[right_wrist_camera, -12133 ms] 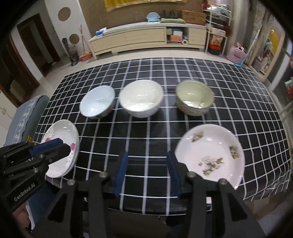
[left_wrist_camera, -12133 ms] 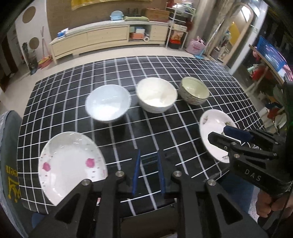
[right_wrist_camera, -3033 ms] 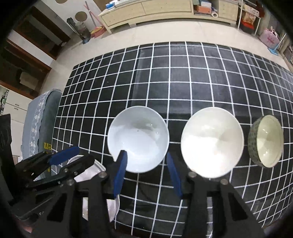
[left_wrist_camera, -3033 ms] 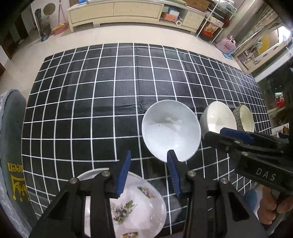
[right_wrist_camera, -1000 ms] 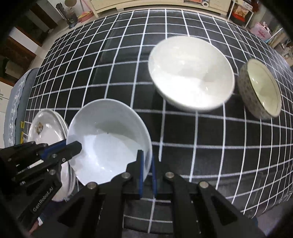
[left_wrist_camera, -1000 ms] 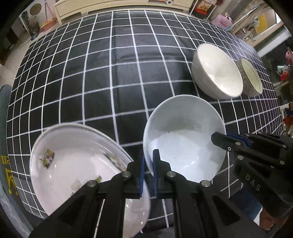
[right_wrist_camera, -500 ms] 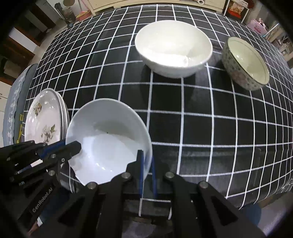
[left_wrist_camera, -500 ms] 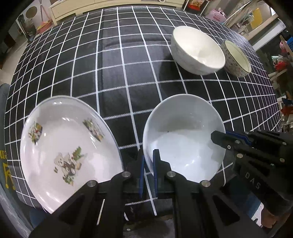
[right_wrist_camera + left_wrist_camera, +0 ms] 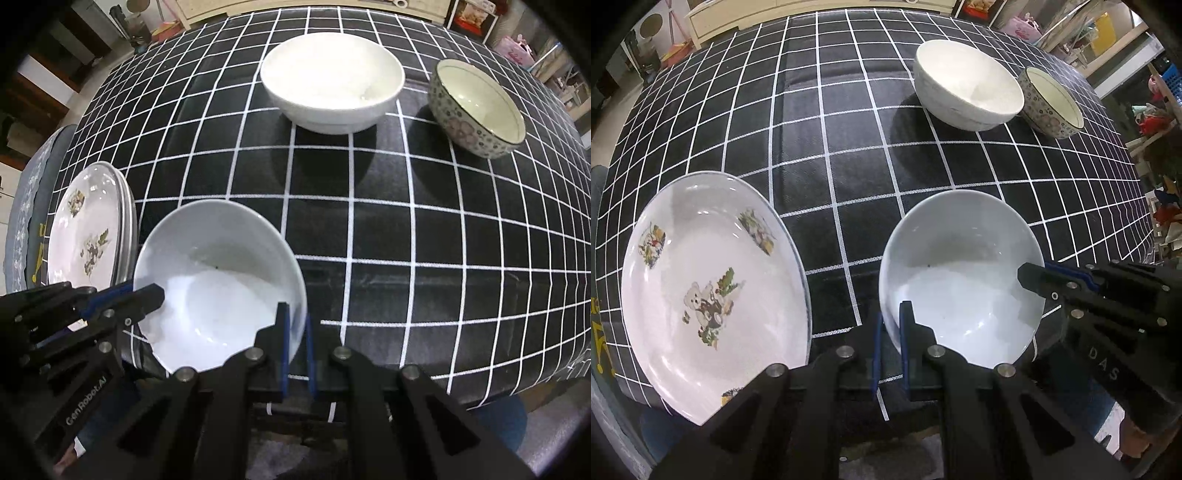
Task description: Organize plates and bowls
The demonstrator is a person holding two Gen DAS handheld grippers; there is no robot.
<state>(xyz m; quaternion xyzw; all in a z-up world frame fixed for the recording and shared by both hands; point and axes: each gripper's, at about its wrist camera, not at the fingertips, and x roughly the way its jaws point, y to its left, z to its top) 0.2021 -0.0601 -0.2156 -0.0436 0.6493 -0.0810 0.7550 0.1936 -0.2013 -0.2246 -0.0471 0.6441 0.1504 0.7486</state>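
Both grippers hold a pale white bowl [image 9: 960,273] [image 9: 218,280] by opposite sides of its rim, near the front edge of the black checked tablecloth [image 9: 849,110]. My left gripper [image 9: 890,325] [image 9: 155,291] is shut on the rim's left side. On the right side, my right gripper [image 9: 295,325] [image 9: 1034,277] is shut the same way. I cannot tell whether the bowl's base touches the cloth. Just left of it lies a stack of flower-printed plates [image 9: 709,288] [image 9: 85,229]. Farther back stand a larger white bowl [image 9: 967,85] [image 9: 332,77] and a patterned bowl [image 9: 1052,103] [image 9: 476,107].
A grey cushioned chair [image 9: 33,192] sits off the table's left side. The tablecloth drops away at the front edge [image 9: 480,376] under the grippers. A cabinet [image 9: 738,14] and household clutter stand on the floor beyond the far side.
Both grippers, still shut on the pale bowl, have carried it back toward the table's front edge, away from the larger white bowl. The plate stack now shows fully beside it.
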